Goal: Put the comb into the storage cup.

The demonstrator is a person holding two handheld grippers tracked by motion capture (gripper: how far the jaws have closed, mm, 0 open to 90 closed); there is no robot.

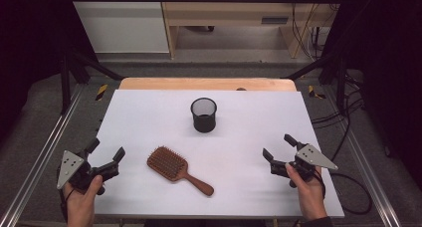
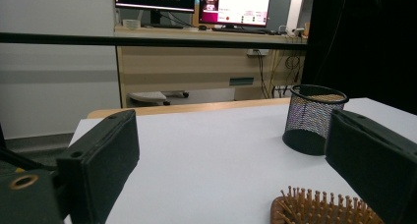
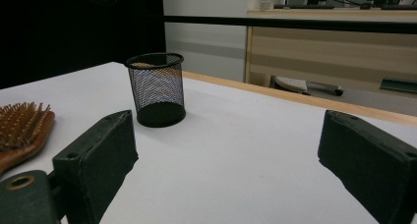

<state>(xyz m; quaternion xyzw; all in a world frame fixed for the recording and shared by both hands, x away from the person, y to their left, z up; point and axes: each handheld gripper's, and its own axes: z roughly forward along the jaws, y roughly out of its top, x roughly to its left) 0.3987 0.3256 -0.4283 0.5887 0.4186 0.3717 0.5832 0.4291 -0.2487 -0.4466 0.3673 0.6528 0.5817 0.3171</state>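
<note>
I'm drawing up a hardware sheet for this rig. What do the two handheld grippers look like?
The left gripper and right gripper are both black, each with two blocky flat-faced jaws and a grey three-cornered plate on top dotted with small holes. A black cable trails from the right one. A dark sleeve edge shows at the right wrist.

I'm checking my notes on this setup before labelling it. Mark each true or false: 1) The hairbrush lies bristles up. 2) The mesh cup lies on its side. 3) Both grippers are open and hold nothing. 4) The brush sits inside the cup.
1) True: the hairbrush lies on the white table with its bristles up.
2) False: the mesh cup stands upright, mouth up.
3) True: the left gripper and the right gripper have their jaws apart with nothing between them.
4) False: the brush lies on the table, apart from the cup and nearer the person.
</note>
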